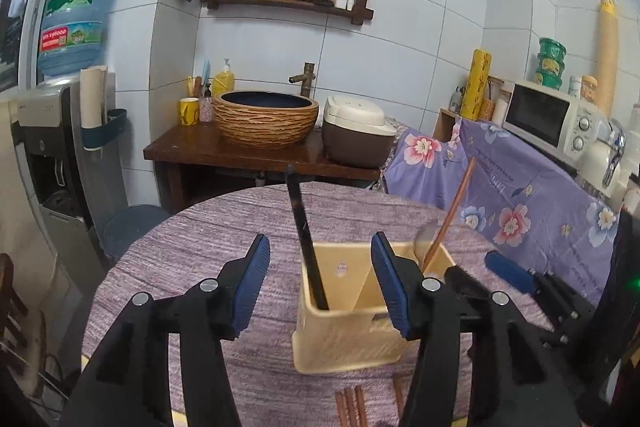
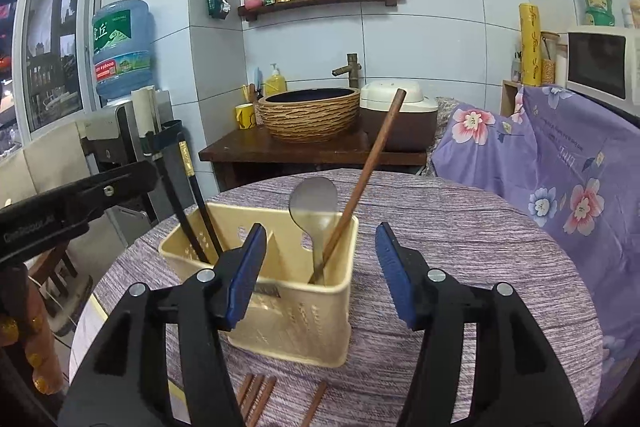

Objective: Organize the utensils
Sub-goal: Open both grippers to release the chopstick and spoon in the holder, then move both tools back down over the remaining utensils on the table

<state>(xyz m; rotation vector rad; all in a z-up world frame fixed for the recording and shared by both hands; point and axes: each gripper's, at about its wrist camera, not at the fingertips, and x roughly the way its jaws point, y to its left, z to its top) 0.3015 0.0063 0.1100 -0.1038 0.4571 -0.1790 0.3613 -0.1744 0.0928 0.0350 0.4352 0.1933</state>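
L claw [image 1: 320, 281] and R claw [image 2: 320, 275] both spread, nothing btwn pads, hovering at cream holder [image 2: 296, 311] on counter [image 2: 460, 247]. Holder has black chopsticks [image 1: 308, 243], spoon [image 2: 314, 211], one brown chopstick [image 2: 364, 179]. Likely btwn picks; next: drop to loose brown chopsticks [image 2: 256, 397] at near edge, pinch.

1. A cream plastic utensil holder [image 2: 288, 311] stands upright on the tabletop [image 2: 460, 235], which is covered in purple woven cloth. Its walls are perforated, and a divider splits it into 2 compartments.
2. 2 black chopsticks [image 2: 200, 203] with a gold band near the top lean leftward in the left compartment.
3. A metal spoon [image 2: 314, 203] stands bowl-up in the right compartment.
4. A brown wooden chopstick [image 2: 368, 175] leans to the right in that same compartment, just beside the spoon.
5. Several brown chopsticks [image 2: 256, 397] lie flat on the cloth in front of the holder, one [image 2: 316, 403] a little apart to the right.
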